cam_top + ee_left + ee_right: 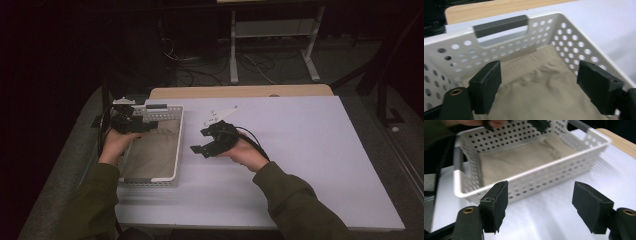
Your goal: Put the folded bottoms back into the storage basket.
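Two claws are mine, one in each hand, and both stand wide with nothing between the pads. My left claw (539, 87) hangs inside a white perforated basket (177, 145), at its far end, just below the grey handle (500, 25) cut into the end wall. Directly under that claw lies a folded tan cloth (536, 85), flat on the basket floor and reaching almost wall to wall; the elastic-looking gathered edge sits ahead of my pads, toward the handle. The pads do not touch the fabric.

My right claw (207, 145) is outside the basket, just beside its long wall, hovering above the table with its jaws aimed back toward the basket (529, 182).

As I judge it, the cloth has been laid in the basket and let go, so the placing step looks finished or nearly so. A next move would call for lifting the left claw straight up and clear of the rim without snagging the cloth.

Under both claws is a pale lavender board (300, 160), smooth and bare, resting on a light wooden tabletop (240, 91) whose edge shows beyond the basket. Farther off the room is dim: a dark floor, tangled cables (200, 75) and the white legs of another table (310, 60). Olive green sleeves cover my forearms.
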`<state>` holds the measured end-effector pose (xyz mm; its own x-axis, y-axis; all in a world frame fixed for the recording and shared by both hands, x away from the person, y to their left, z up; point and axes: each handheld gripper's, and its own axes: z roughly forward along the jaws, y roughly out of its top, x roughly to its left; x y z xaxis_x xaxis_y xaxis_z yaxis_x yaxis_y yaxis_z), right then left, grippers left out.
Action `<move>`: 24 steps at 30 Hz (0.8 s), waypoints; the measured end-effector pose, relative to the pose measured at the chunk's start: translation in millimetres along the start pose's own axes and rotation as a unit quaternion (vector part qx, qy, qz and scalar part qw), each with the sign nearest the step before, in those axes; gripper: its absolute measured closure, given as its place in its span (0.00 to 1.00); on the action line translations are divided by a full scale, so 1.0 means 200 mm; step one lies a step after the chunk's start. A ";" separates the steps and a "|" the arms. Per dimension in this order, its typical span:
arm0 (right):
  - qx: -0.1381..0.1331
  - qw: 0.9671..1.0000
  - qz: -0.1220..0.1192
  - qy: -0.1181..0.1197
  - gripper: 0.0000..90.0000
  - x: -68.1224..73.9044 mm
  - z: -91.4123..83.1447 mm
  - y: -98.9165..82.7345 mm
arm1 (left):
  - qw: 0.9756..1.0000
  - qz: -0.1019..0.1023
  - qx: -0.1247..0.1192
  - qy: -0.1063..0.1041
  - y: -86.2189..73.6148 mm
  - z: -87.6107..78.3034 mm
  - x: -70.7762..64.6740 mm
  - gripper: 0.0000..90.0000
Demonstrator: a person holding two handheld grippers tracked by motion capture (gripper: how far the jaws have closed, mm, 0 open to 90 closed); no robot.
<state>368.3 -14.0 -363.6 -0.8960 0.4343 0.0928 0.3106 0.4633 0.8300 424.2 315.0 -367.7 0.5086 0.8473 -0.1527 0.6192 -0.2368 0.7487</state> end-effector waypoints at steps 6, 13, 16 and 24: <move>0.004 1.000 0.000 -0.027 0.27 -0.06 -0.06 -0.06 | 1.000 0.007 -0.010 -0.021 -0.02 -0.04 -0.08 0.17; -0.002 0.999 0.010 -0.052 0.23 -0.13 -0.14 -0.15 | 0.999 0.018 -0.021 -0.046 -0.04 -0.05 -0.19 0.15; -0.012 0.998 0.019 -0.058 0.22 -0.15 -0.19 -0.19 | 0.998 0.026 -0.027 -0.055 -0.05 -0.06 -0.24 0.15; -0.020 0.997 0.021 -0.069 0.17 -0.19 -0.28 -0.26 | 0.995 0.049 -0.035 -0.078 -0.06 -0.05 -0.39 0.11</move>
<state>368.4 -98.3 -380.3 -0.8289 0.5569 0.0535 0.3321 0.4128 0.8481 370.8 256.8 -357.9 0.6546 0.7367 -0.1697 0.5213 -0.2774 0.8070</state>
